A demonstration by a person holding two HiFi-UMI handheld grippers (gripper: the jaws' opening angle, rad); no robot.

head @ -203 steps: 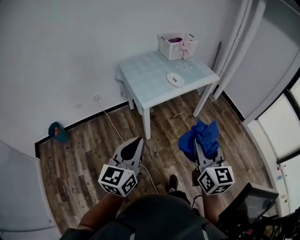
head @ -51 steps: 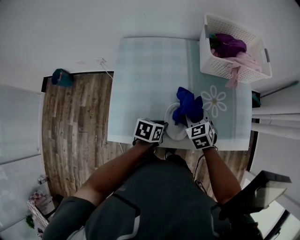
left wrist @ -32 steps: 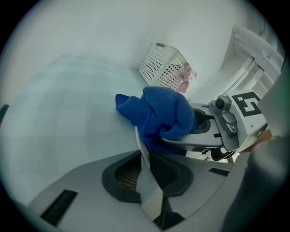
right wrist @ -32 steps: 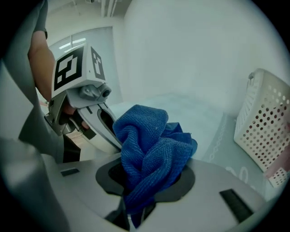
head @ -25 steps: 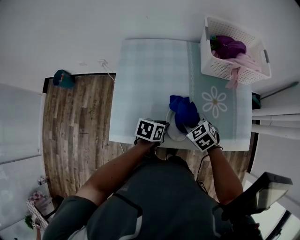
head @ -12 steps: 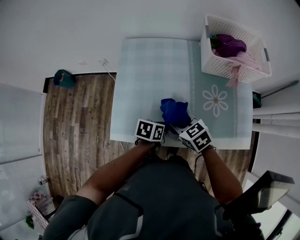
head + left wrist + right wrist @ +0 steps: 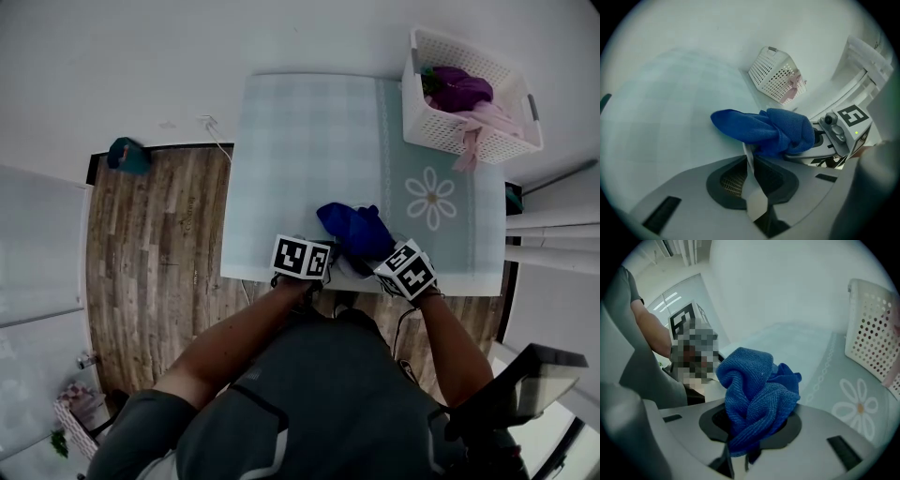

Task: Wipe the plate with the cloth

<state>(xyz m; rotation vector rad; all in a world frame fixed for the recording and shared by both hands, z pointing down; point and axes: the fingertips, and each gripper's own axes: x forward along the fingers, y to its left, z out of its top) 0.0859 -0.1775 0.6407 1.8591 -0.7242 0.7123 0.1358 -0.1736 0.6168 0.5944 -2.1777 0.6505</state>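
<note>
Item, near edge of the pale checked counter [image 7: 300,141]: white plate [image 7: 753,192], its rim standing edge-on between the jaws of the left gripper [image 7: 750,161], which are narrow and pressed on it. Item: blue cloth [image 7: 759,399], bunched, clamped in the right gripper [image 7: 754,427] and lying over the plate, just beside the left gripper's jaws. Markings: we find one black-and-white square marker on each visible face of the left cube [image 7: 301,258] and the right cube [image 7: 406,269]; these are blocky patterns, not letters we can read. Pose: both forearms reach forward from the torso and converge at the plate, both grippers pitched downward, cubes near each other. Far right corner of the counter: white perforated basket [image 7: 441,131] holding purple and pink fabric, well apart from the plate; a printed white flower [image 7: 429,199] lies between them
</note>
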